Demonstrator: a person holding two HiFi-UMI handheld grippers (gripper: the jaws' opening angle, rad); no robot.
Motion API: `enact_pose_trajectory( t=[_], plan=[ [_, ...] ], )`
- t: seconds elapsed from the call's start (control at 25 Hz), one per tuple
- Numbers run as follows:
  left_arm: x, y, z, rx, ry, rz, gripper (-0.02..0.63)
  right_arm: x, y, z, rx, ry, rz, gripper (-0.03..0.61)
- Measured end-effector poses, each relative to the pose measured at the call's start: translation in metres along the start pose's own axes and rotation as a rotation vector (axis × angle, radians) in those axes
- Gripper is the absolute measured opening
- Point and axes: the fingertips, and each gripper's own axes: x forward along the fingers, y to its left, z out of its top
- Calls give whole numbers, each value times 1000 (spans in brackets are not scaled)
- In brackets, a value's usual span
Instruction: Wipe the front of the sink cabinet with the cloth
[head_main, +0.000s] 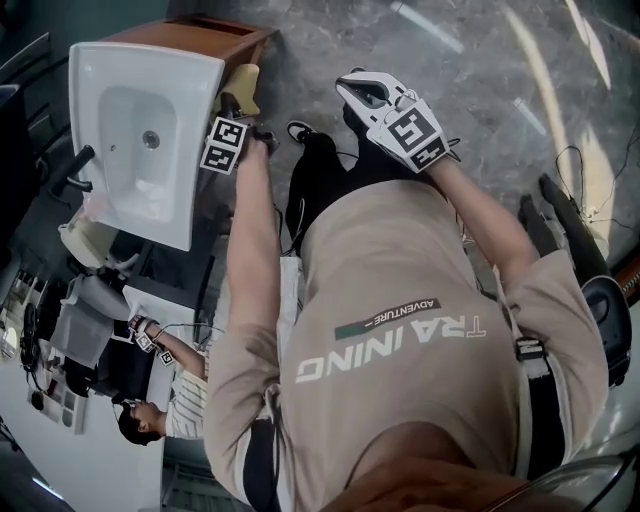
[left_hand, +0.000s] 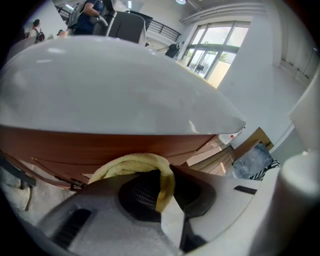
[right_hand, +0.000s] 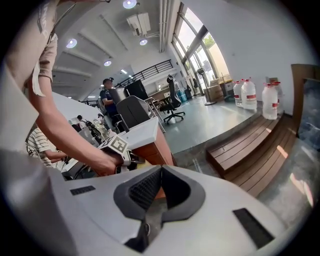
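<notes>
The left tool (left_hand: 167, 181) pinches a thin fold of cloth (left_hand: 131, 164) and the right tool (right_hand: 161, 172) is pressed together empty, so rubbing the cabinet (left_hand: 100, 146) at 12 o'clock may drag the cloth out.

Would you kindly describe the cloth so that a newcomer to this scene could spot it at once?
Start at the white sink on its brown wooden cabinet. Just under the basin's rim, the left gripper faces the cabinet front. The cloth is pinched in its fingers: a soft, pale yellow terry fold, unlike the hard white basin and brown wood.
</notes>
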Motion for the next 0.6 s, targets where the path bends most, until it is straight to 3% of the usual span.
enact_pose_trajectory(
  t=[0.32,0.6],
  plan=[
    [30,-67,12,11,-47,-114,40,-5,-14,-6,-7,26,14,12],
    [34,-99,11,72,-50,-222,40,-13,-25,-19,-10,55,-11,12]
  ],
)
